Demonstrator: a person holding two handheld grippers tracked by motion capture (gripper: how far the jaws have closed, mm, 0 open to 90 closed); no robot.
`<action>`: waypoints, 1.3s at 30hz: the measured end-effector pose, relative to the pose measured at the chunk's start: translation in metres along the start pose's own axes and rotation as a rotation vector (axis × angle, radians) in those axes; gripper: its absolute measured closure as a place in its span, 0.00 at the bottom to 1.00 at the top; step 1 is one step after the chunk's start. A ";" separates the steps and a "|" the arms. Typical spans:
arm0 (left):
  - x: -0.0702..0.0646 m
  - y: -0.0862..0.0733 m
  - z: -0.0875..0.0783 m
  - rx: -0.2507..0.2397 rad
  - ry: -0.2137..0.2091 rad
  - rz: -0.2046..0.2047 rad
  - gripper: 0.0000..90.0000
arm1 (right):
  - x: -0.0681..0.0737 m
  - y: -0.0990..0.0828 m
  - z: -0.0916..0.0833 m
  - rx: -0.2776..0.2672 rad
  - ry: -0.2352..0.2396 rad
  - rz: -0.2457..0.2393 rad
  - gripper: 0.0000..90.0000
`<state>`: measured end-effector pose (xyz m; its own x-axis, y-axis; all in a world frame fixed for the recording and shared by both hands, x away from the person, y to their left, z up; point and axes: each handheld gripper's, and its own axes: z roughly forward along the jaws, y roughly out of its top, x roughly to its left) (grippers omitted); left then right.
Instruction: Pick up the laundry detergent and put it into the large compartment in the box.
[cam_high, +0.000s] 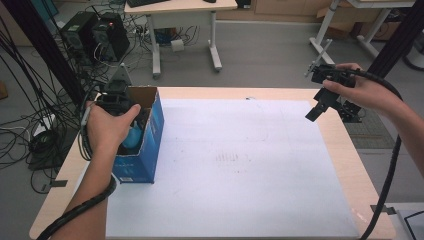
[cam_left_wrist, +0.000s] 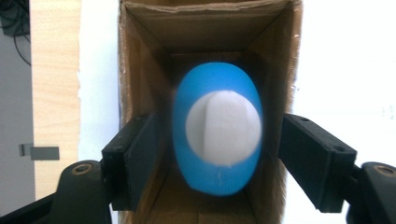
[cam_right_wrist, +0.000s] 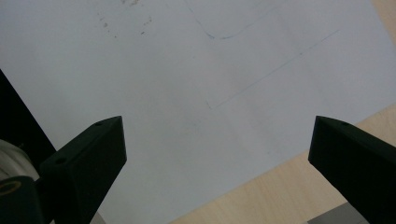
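While the left gripper (cam_left_wrist: 212, 154) is hanging over the cardboard box (cam_high: 150, 145), jaws spread and clear, the blue bottle (cam_left_wrist: 217, 128) is standing straight below, cap pointing up; right gripper (cam_high: 320, 102) is idling wide open.

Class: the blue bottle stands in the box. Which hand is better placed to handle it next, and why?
Left. The left gripper hangs over the box with its fingers either side of the bottle; the right gripper hovers far across the table.

Your left hand-held gripper (cam_left_wrist: 212, 154) looks straight down into the open brown cardboard box (cam_left_wrist: 140, 70), where a blue oval bottle with a white round cap (cam_left_wrist: 217, 128) stands. Its two black jaws flank the bottle, parted and clear of it. The box rests on a white-covered surface (cam_left_wrist: 345, 56).
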<state>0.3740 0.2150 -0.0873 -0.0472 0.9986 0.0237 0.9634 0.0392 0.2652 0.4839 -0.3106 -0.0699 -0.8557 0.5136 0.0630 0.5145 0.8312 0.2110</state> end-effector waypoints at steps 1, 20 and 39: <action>0.000 -0.001 -0.003 -0.001 -0.004 0.003 0.29 | 0.001 0.000 0.000 -0.002 0.000 0.001 0.05; -0.015 -0.028 -0.057 -0.073 -0.005 0.018 0.09 | 0.012 -0.002 -0.013 -0.023 -0.005 -0.019 0.05; -0.060 -0.038 -0.081 -0.107 -0.023 0.122 0.09 | 0.012 -0.003 -0.019 -0.021 -0.011 -0.023 0.05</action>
<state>0.3186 0.1507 -0.0210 0.0754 0.9963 0.0403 0.9279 -0.0849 0.3630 0.4706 -0.3112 -0.0511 -0.8666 0.4969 0.0467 0.4932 0.8382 0.2327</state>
